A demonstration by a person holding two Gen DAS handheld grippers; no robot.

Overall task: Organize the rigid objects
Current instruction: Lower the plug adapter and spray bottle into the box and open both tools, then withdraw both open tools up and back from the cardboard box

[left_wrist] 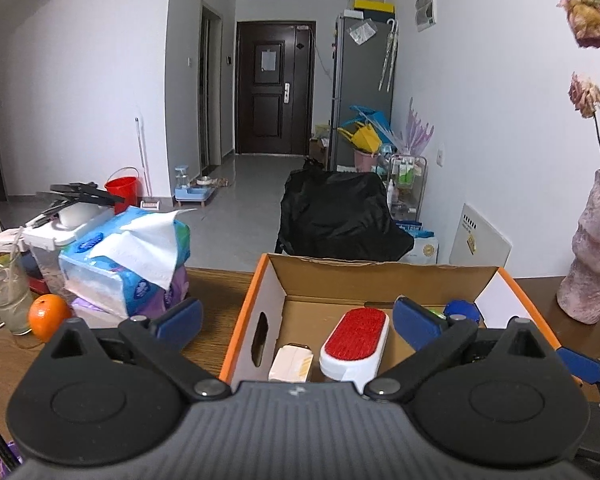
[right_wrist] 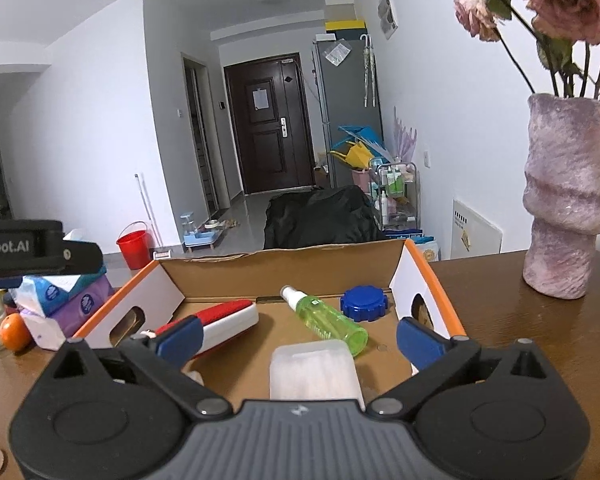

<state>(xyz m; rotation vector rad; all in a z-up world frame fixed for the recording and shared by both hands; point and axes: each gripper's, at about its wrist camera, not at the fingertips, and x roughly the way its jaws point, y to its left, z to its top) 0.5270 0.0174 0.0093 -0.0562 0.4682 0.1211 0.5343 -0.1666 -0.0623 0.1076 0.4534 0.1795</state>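
Up front in the left wrist view, the left claw [left_wrist: 296,320] hangs with its blue pads spread wide and nothing between them, above the near edge of the box [left_wrist: 242,320]. Inside the box a red-and-white brush [left_wrist: 354,342] lies beside a cream block [left_wrist: 290,362], and a blue cap [left_wrist: 462,310] sits toward the far right corner. On the wooden surface [left_wrist: 216,292] left of the box stand tissue packs [left_wrist: 128,268], with an orange [left_wrist: 48,316] and a glass [left_wrist: 8,300] just beside them. A pink vase [left_wrist: 592,260] stands to the right of the box.

From the right wrist view, the right claw [right_wrist: 296,338] is likewise parted wide and empty, low over the box [right_wrist: 432,276]. On the box floor lie the brush [right_wrist: 228,316] at left, a green spray bottle [right_wrist: 328,316] in the middle on its side, the cap [right_wrist: 362,302] near the right wall, and a translucent white case [right_wrist: 314,372] nearest the camera. The vase [right_wrist: 568,196] stands on the surface [right_wrist: 508,320] right of the box; the tissues [right_wrist: 60,296] and orange [right_wrist: 14,330] sit at left. Part of the left tool [right_wrist: 32,248] shows at the left edge.
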